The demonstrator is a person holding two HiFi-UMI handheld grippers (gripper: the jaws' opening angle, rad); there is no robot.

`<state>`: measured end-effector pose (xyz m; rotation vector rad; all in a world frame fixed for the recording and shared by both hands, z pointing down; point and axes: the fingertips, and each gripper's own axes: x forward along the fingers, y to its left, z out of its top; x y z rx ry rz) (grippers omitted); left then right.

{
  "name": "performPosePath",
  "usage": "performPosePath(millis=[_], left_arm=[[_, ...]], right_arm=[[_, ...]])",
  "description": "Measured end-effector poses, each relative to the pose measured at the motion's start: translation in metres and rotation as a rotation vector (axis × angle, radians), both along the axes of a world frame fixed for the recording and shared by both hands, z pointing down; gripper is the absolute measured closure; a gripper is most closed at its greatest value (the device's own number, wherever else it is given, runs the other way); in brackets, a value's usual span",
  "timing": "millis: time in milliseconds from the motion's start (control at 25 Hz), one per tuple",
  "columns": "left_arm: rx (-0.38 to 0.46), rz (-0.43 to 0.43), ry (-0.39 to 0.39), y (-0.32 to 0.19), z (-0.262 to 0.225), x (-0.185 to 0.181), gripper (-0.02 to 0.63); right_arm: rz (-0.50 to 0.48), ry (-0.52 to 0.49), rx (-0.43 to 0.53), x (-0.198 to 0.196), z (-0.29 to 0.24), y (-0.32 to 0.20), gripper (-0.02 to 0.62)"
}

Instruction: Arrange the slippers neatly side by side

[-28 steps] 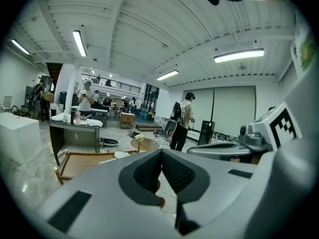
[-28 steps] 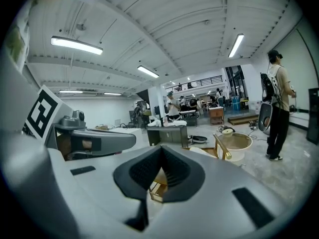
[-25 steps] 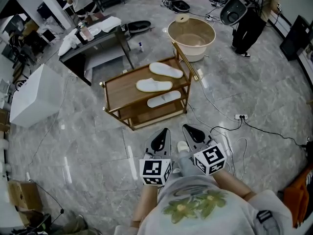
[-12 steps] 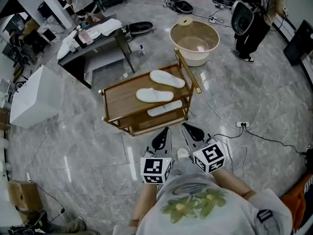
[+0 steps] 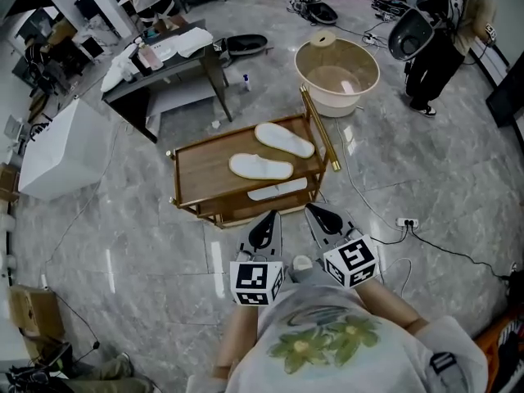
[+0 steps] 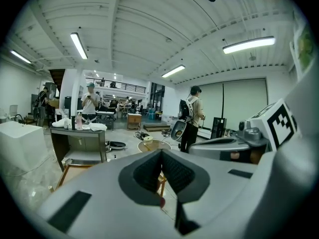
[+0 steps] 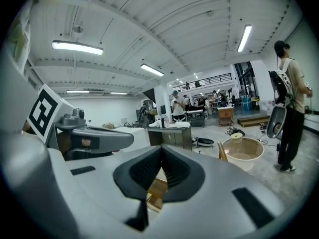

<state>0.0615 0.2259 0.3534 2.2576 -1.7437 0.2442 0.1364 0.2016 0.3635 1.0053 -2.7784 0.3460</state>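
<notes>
Two white slippers lie on the top shelf of a low wooden rack: one near the middle, the other farther back and to the right, angled apart. A third white slipper shows on the lower shelf. My left gripper and right gripper are held close to my body, short of the rack's near edge. Both are shut with nothing between the jaws. In the left gripper view the left gripper's pads meet, as do the right gripper's pads in the right gripper view.
A beige tub stands on the floor behind the rack. A dark table with cloths is at the back left, a white box at the left. Cables and a socket strip lie at the right. A person stands far right.
The view has shifted forward, so the rack with slippers sits lower and nearer to both grippers. The grippers stay shut and side by side.
</notes>
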Motion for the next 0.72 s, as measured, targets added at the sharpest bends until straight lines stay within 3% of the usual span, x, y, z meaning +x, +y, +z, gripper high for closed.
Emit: performPosePath(millis=[720], left_arm=[[-0.072, 0.082, 0.004, -0.056, 0.025, -0.024, 0.591]], right_arm=[[0.012, 0.039, -0.064, -0.024, 0.026, -0.053, 0.589]])
